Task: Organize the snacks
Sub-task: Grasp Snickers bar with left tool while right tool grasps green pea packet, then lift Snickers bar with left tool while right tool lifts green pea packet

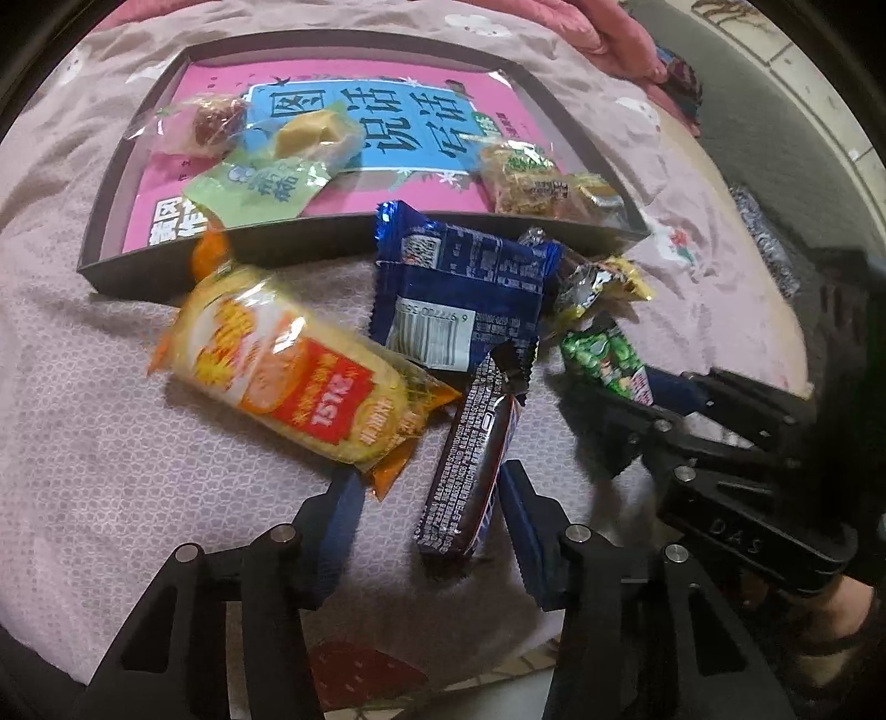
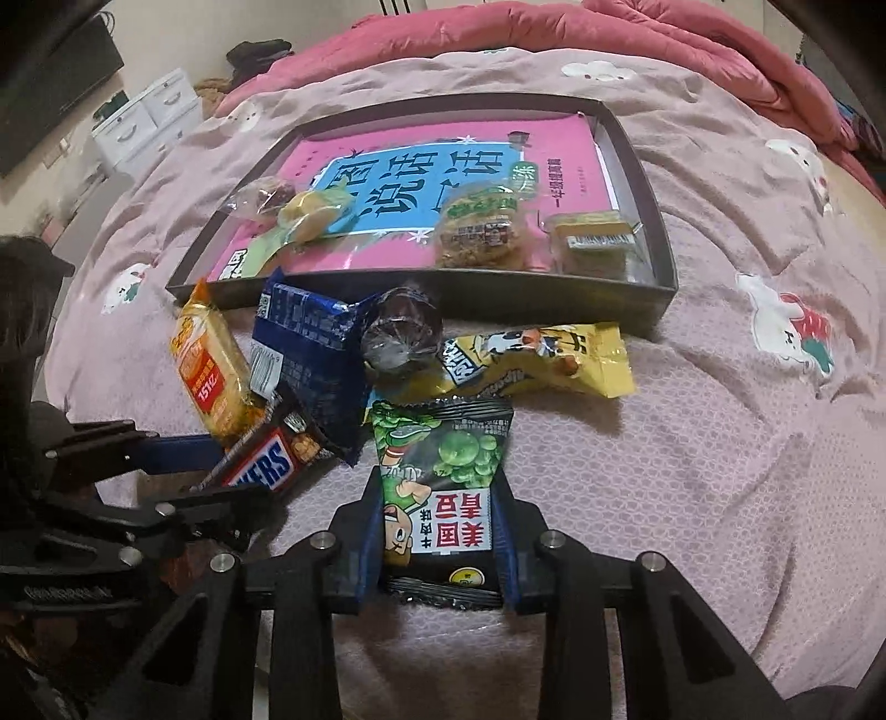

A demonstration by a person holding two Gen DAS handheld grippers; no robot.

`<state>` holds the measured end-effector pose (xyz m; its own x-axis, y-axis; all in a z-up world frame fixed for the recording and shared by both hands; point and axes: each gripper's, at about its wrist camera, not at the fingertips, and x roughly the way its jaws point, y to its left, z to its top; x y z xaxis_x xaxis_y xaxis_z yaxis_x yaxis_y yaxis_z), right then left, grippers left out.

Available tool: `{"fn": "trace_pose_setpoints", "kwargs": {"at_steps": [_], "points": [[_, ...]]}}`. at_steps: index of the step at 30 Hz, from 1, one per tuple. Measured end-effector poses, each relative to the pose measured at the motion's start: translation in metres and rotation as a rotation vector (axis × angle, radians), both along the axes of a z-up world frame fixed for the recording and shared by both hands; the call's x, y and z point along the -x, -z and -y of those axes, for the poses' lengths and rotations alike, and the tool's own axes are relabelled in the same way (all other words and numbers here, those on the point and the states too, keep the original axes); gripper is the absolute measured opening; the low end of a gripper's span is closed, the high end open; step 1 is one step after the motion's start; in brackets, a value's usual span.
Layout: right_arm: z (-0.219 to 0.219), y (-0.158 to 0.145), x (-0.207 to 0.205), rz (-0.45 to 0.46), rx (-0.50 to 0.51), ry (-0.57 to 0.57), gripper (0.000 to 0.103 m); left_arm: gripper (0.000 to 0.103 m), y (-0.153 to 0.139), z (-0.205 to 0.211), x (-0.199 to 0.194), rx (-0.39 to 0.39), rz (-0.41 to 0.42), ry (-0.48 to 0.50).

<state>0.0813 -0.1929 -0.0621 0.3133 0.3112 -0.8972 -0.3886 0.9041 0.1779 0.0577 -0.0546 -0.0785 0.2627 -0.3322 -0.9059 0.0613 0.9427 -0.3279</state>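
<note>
- The right gripper (image 2: 440, 531) has its blue-padded fingers (image 2: 370, 534) closed against both sides of the green pea packet (image 2: 443, 482), clamping it where it lies on the bedspread (image 2: 692, 443).
- The left gripper (image 1: 429, 518) stands with its fingers (image 1: 523, 512) apart around the Snickers bar (image 1: 476, 459); the right-hand pad sits against the wrapper, the other stands clear of it, so the bar is straddled, not clamped.
- Both grippers point steeply down at the bed, side by side.
- The remaining loose snacks lie in a heap just before the dark tray (image 2: 662, 243): a yellow cracker pack (image 1: 293, 365), a blue packet (image 1: 465, 293) and a yellow pouch (image 2: 542, 354).
- The tray holds a pink book (image 2: 554, 160) with several wrapped sweets on top.
- Behind lie a rumpled red quilt (image 2: 554, 27) and white drawers (image 2: 149, 119) by the wall.
</note>
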Motion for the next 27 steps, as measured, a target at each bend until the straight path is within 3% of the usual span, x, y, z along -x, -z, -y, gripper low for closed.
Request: {"fn": "trace_pose_setpoints", "kwargs": {"at_steps": [4, 10, 17, 27], "points": [[0.002, 0.001, -0.001, -0.009, -0.016, 0.011, 0.033, 0.05, 0.002, 0.005, -0.002, -0.022, 0.004, 0.01], [0.004, 0.001, -0.003, -0.022, -0.035, 0.022, 0.033, 0.034, 0.001, 0.001, 0.006, 0.014, -0.023, 0.005], [0.007, 0.001, -0.003, -0.029, -0.05, 0.025, 0.033, 0.023, -0.004, 0.006, 0.012, 0.046, -0.041, 0.026], [0.01, 0.003, -0.005, -0.05, -0.075, 0.038, 0.034, 0.023, -0.005, 0.007, 0.019, 0.075, -0.062, 0.026]]}}
